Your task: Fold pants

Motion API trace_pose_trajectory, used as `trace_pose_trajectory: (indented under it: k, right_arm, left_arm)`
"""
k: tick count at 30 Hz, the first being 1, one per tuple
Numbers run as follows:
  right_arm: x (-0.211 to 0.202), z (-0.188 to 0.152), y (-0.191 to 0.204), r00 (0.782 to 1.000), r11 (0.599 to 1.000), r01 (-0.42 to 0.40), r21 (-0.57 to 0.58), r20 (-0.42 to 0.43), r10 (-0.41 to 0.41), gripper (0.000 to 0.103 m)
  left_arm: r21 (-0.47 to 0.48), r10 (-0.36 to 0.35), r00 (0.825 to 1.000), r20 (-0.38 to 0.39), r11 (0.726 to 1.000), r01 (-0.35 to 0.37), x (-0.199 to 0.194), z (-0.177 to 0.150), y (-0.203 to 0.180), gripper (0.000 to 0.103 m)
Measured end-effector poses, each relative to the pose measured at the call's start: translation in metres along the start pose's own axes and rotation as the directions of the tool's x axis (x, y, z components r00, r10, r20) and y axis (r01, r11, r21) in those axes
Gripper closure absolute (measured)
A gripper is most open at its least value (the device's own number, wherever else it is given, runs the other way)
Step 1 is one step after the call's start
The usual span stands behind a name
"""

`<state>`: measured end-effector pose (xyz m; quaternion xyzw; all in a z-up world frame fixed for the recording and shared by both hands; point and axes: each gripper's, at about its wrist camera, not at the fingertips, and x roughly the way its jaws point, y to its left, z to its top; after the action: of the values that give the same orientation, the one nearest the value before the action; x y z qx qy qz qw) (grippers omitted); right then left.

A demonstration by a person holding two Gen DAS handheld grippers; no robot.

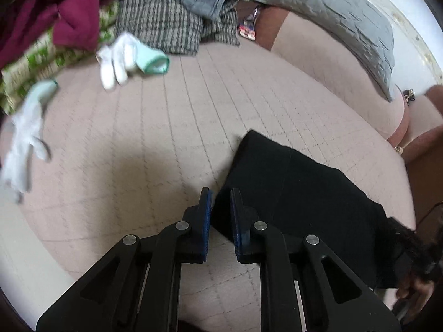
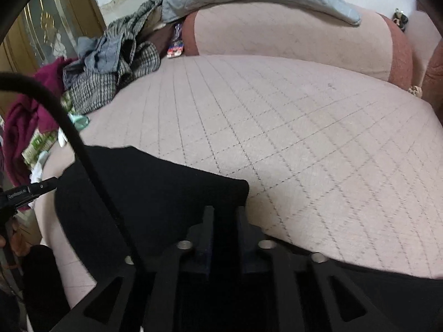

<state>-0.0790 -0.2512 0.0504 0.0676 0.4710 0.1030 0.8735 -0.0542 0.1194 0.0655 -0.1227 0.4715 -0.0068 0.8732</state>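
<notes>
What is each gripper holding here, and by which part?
The left gripper is shut on the black pants at their near left edge. Pants also lie between the right gripper's fingers; a grip cannot be told.

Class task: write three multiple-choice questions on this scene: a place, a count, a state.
1. The black pants lie on: A) the pink quilted cover B) a wooden floor C) a chair.
2. Count the white gloves, left wrist view: A) one B) two C) four.
3. The left claw is: A) wide open B) holding a glove C) shut on the pants' edge.
Answers: A, pink quilting surrounds them; B, one by the clothes pile, one at the left edge; C, black cloth sits between its pads.
</notes>
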Motion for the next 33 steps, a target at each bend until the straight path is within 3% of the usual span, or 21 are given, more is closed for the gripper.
trace_pose_trajectory:
  k: [2, 5, 11, 14, 17, 20, 25, 33]
  right_arm:
    - [-0.017, 0.0, -0.002, 1.0, 1.0, 0.006, -0.008, 0.031, -0.006, 0.067]
    - [-0.041, -0.008, 0.006, 0.995, 0.998, -0.06, -0.034, 0.076, 0.063, 0.067]
    - [-0.036, -0.03, 0.035, 0.99, 0.988, -0.128, -0.081, 0.047, 0.132, 0.067]
    - [-0.03, -0.038, 0.044, 0.99, 0.988, -0.133, -0.083, 0.032, 0.136, 0.067]
    - [-0.025, -0.045, 0.046, 0.991, 0.988, -0.131, -0.082, 0.017, 0.133, 0.067]
    - [-0.011, -0.056, 0.044, 0.995, 0.993, -0.092, -0.073, -0.051, 0.089, 0.067]
    - [-0.018, -0.065, 0.035, 0.992, 0.993, -0.119, -0.019, -0.03, 0.119, 0.067]
    - [-0.045, -0.075, 0.016, 0.994, 0.993, -0.111, 0.028, -0.004, 0.111, 0.067]
  left_arm:
    - [-0.018, -0.019, 1.0, 0.012, 1.0, 0.019, -0.01, 0.001, 0.004, 0.09]
    - [-0.018, -0.045, 0.998, 0.04, 0.999, 0.045, -0.024, -0.001, -0.001, 0.09]
    - [0.056, -0.067, 0.998, 0.017, 0.996, 0.066, -0.024, -0.01, -0.039, 0.09]
    - [0.065, -0.079, 0.997, -0.004, 0.995, 0.079, -0.013, -0.015, -0.053, 0.09]
    - [0.084, -0.05, 0.998, -0.033, 0.995, 0.053, 0.002, -0.025, -0.067, 0.09]
    - [0.113, -0.011, 0.996, -0.083, 0.993, 0.02, 0.023, -0.037, -0.076, 0.09]
    - [0.164, 0.048, 0.998, -0.041, 0.986, -0.04, 0.023, -0.047, -0.092, 0.085]
    - [0.185, -0.016, 0.999, -0.047, 0.982, 0.025, 0.006, -0.058, -0.12, 0.085]
